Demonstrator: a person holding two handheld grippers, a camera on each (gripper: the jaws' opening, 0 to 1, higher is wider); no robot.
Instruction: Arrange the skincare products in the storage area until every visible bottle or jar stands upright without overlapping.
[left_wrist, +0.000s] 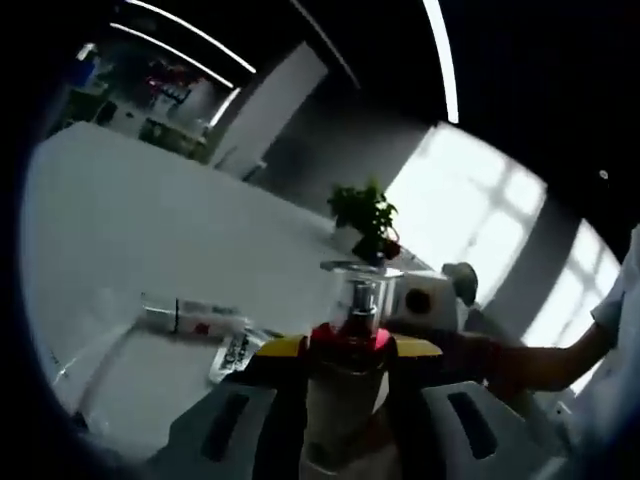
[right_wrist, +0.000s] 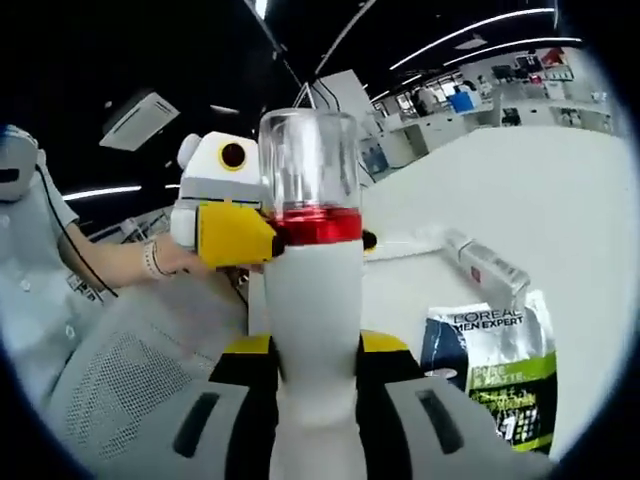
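Bottle (right_wrist: 312, 300) stands white with a red collar and clear cap, pinched low by the right gripper (right_wrist: 312, 400) and at the collar by the left gripper (left_wrist: 345, 375). Tube (right_wrist: 487, 262) and sachet (right_wrist: 495, 370) lie on the table (right_wrist: 560, 200) to the right.

Pump bottle (right_wrist: 312, 300): matt white plastic body, glossy red collar, clear glossy plastic cap. Sachet (right_wrist: 492, 372): glossy printed foil or plastic. Table (right_wrist: 560, 200): smooth matt white.
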